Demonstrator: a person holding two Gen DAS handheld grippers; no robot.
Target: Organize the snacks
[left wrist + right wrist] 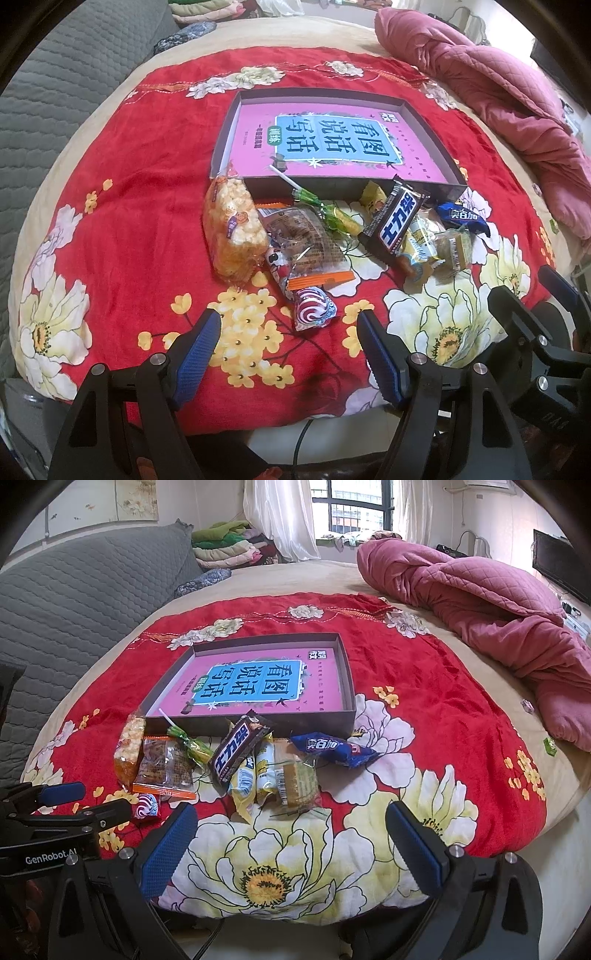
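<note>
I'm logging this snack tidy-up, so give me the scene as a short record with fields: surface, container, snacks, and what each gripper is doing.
surface: red floral blanket on a bed
container: shallow open box, pink book cover showing inside, no snacks in it
snacks: piled in front of the box; popcorn bag, Snickers bar, blue wrapper, pink swirl candy
left gripper: open, holding nothing, short of the swirl candy
right gripper: open, holding nothing, short of the pile

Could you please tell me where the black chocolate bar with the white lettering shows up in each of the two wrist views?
Left wrist: the black chocolate bar lies right of centre, its top end leaning on the box's near wall.
Right wrist: the bar lies left of centre, above the yellow packets.
Shared landmark: the shallow box with the pink book inside, just behind the bar.
</note>
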